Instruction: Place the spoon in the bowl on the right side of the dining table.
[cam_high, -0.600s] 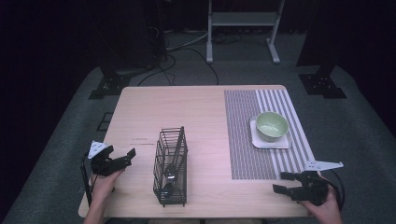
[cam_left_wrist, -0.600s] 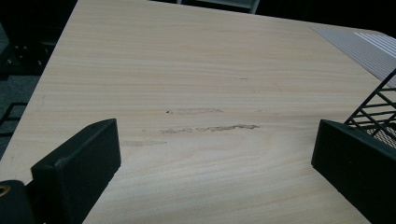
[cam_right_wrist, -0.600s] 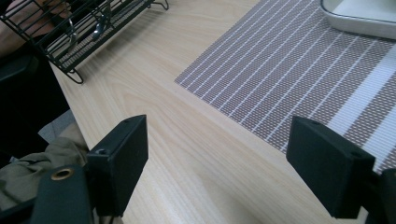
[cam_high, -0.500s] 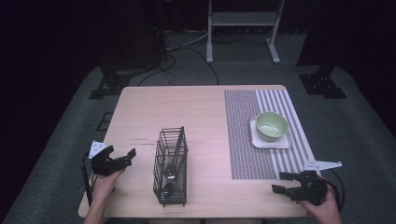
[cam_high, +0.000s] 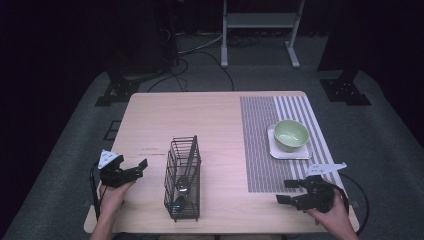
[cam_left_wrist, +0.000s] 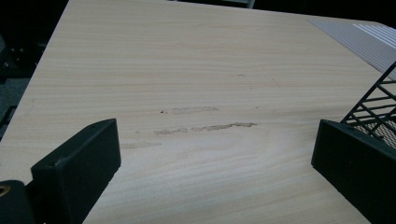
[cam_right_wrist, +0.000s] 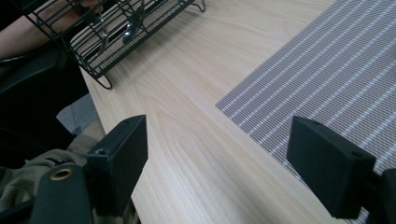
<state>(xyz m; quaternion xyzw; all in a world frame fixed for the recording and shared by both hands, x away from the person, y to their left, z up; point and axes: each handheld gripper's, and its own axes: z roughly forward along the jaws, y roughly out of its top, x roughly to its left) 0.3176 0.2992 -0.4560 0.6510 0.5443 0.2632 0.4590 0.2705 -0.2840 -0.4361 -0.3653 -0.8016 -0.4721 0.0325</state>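
Note:
A black wire basket (cam_high: 182, 180) stands at the table's front middle, with metal utensils (cam_high: 181, 189) lying inside it. My left gripper (cam_high: 139, 168) is held just left of the basket, open and empty, its jaws wide apart over bare wood. In the left gripper view the left gripper (cam_left_wrist: 212, 140) has the basket (cam_left_wrist: 373, 105) beside its right jaw. My right gripper (cam_high: 284, 191) is open and empty at the front right, at the near edge of the striped placemat (cam_high: 280, 135). In the right gripper view the right gripper (cam_right_wrist: 219, 140) straddles the placemat's (cam_right_wrist: 327, 79) corner, with the basket (cam_right_wrist: 116, 32) farther off.
A green bowl (cam_high: 291, 135) sits on a white square plate (cam_high: 305, 152) on the placemat at the right. The wooden table (cam_high: 200, 120) has scuff marks (cam_left_wrist: 205, 127) ahead of my left gripper. Stands and cables lie on the floor beyond the table.
My right gripper has edged slightly to the left and forward. The left gripper has hardly moved.

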